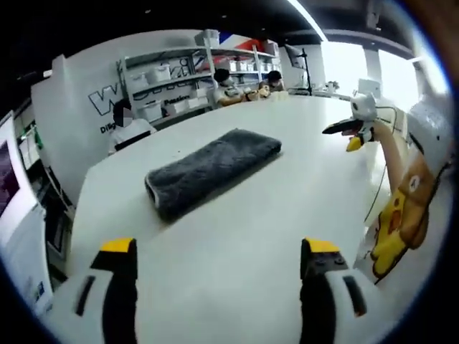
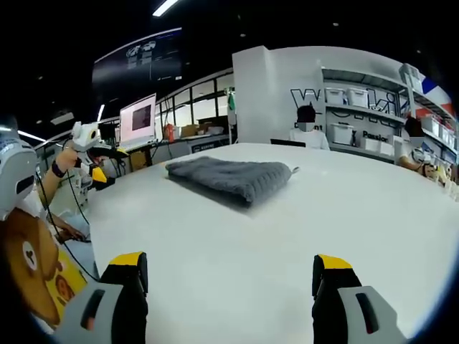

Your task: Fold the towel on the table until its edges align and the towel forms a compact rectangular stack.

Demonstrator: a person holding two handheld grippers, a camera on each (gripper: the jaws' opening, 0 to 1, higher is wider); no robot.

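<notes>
Now folded towel [image 1: 211, 170] [image 2: 231, 177] on table [image 1: 237, 244], well ahead of spread left gripper [image 1: 219, 252] and right gripper [image 2: 231, 271].

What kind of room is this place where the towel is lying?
Probably a shared workshop or lab office. A folded dark grey fluffy towel lies on a large white table, white metal shelves with storage boxes line the wall, a computer monitor stands at one side, and people sit at the table's far end.
</notes>
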